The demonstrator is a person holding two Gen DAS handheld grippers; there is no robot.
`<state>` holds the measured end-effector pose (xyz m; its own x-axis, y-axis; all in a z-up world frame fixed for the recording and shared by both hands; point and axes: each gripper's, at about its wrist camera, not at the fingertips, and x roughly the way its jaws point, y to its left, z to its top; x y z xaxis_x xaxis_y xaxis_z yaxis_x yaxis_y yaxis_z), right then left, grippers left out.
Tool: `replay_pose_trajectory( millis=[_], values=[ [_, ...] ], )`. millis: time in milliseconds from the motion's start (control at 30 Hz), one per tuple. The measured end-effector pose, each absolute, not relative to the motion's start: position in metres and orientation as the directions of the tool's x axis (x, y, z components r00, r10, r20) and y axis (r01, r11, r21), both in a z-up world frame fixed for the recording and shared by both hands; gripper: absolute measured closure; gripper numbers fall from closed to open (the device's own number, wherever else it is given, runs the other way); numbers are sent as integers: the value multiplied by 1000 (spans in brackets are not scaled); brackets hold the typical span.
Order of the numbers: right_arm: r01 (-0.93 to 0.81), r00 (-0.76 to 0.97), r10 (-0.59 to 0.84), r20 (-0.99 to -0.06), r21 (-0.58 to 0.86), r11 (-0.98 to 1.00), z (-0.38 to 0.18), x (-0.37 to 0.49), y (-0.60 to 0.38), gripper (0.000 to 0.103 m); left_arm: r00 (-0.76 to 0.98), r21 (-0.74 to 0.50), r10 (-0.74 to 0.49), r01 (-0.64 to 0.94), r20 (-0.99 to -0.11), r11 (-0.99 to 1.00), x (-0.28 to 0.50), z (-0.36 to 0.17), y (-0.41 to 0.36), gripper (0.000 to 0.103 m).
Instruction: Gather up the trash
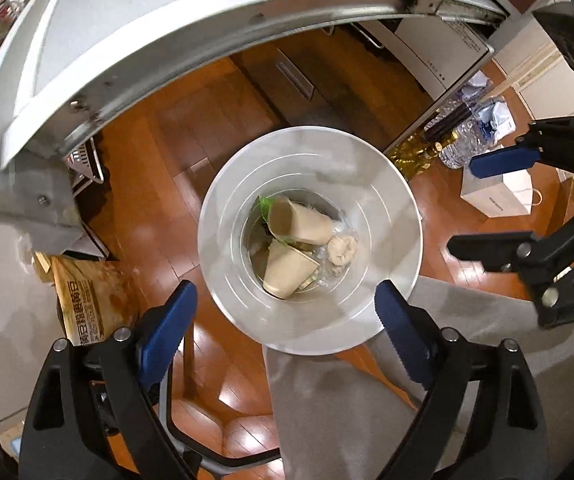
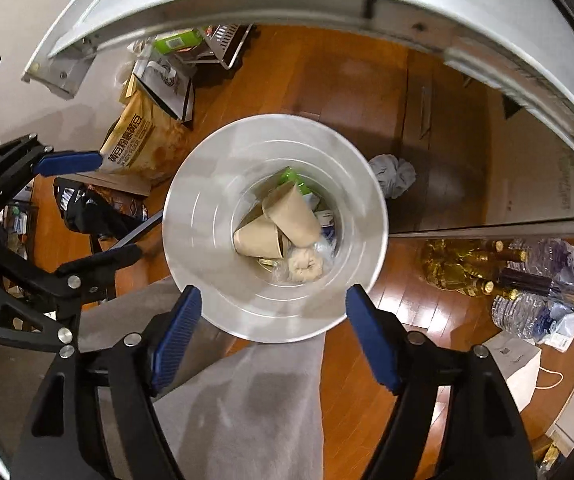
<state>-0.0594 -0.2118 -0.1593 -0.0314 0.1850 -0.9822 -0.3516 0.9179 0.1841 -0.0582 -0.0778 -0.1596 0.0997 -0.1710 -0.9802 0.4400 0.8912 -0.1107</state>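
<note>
Both the left tongs [image 1: 287, 332] and right tongs [image 2: 275, 332] hang spread wide and empty above the metal bin [image 1: 367, 200]. Inside lie two paper cups [image 1: 299, 220] and a crumpled wad [image 1: 342, 250].

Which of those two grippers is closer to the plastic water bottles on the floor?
Right. The right gripper hangs above the bin on the side toward the water bottles; the left gripper hangs beside it, on the side away from them.
</note>
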Motion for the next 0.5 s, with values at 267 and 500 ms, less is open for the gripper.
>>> replay_pose_trajectory(
  millis=[267, 500],
  values=[
    [-318, 117, 253, -960, 205, 926, -78, -48, -228, 16, 241, -114, -221, 390, -945, 914, -53, -84, -61, 11],
    [-286, 402, 312, -861, 206, 936, 4, -11, -243, 13, 480, -82, -195, 245, -855, 966, -21, -11, -29, 3]
  ],
)
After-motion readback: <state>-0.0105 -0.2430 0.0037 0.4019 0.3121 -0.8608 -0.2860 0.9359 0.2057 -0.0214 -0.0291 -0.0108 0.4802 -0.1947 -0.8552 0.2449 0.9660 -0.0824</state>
